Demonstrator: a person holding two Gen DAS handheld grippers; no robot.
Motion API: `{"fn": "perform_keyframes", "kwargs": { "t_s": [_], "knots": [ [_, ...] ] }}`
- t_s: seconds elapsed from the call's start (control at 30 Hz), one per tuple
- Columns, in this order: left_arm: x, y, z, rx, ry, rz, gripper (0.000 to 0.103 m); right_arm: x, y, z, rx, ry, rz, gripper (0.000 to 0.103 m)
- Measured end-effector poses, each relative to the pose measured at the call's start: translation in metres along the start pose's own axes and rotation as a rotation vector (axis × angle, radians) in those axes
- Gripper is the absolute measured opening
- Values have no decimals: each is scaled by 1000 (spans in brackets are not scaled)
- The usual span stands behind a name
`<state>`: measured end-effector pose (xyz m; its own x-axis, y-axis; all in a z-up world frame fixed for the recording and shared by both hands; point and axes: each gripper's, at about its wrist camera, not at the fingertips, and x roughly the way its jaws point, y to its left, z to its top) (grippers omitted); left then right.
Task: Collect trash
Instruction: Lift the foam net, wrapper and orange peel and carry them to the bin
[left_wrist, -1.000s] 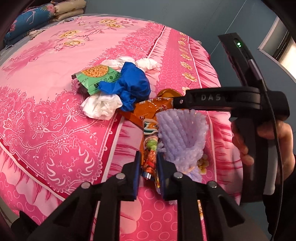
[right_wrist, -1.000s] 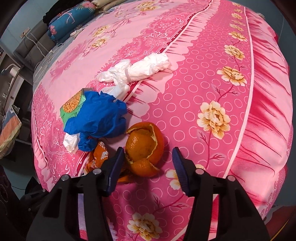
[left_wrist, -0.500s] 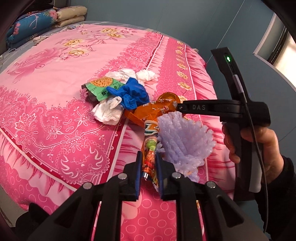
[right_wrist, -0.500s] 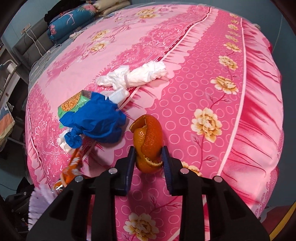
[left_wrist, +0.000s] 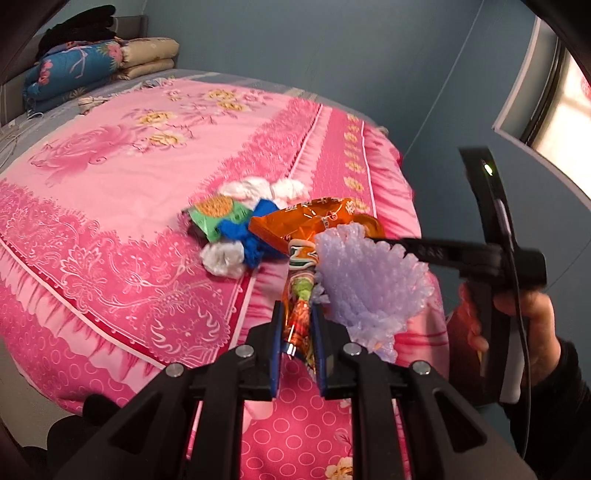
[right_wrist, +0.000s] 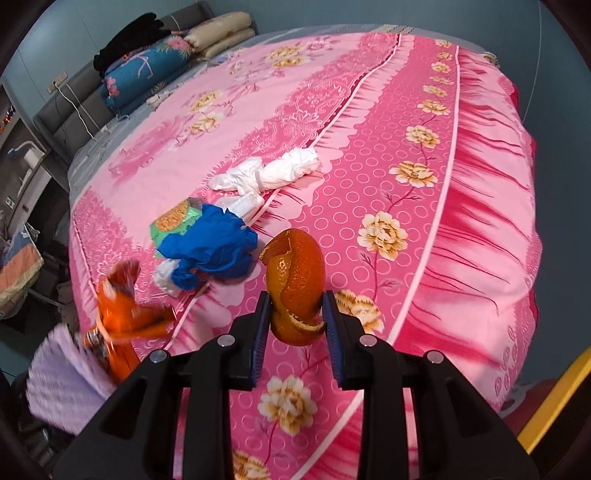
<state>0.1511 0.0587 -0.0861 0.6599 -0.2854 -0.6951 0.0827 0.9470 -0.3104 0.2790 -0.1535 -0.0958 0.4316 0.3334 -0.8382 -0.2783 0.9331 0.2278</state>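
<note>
**Both hand-held grippers loaded above the bed**

Left hand-held gripper (left_wrist: 298, 328): nearly closed, clamped on an orange wrapper (left_wrist: 300, 295) with a lilac foam net (left_wrist: 369, 280) bunched against its right finger; both lifted clear of the bed (left_wrist: 110, 192). Same wrapper and net seen blurred at lower left of the right wrist view.

Right hand-held gripper (right_wrist: 296, 317): narrow, pinching an orange peel (right_wrist: 295, 280) between blue pads (right_wrist: 261, 325), peel upright, raised off the bedspread. Seen in the left wrist view as a black handle gripped by a hand (left_wrist: 532, 314) in a dark sleeve.

Remaining on the bed, in one cluster near the deep pink border: a blue bag (right_wrist: 214, 243) lying over a green packet (right_wrist: 173, 221), white wads (right_wrist: 266, 173) beyond it and another white wad (right_wrist: 166, 280) at its near side.

Headboard end: folded bedding (right_wrist: 147, 70), dark clothing on top.
</note>
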Motion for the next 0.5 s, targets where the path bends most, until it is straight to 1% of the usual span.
{"fn": "perform_keyframes", "kwargs": {
  "t_s": [0.23, 0.5],
  "knots": [
    [-20, 2, 3, -16, -33, 33, 13, -40, -2, -10, 0, -61, 34, 28],
    [-38, -23, 8, 33, -70, 69, 13, -92, -12, -28, 13, -138, 93, 28]
  ]
}}
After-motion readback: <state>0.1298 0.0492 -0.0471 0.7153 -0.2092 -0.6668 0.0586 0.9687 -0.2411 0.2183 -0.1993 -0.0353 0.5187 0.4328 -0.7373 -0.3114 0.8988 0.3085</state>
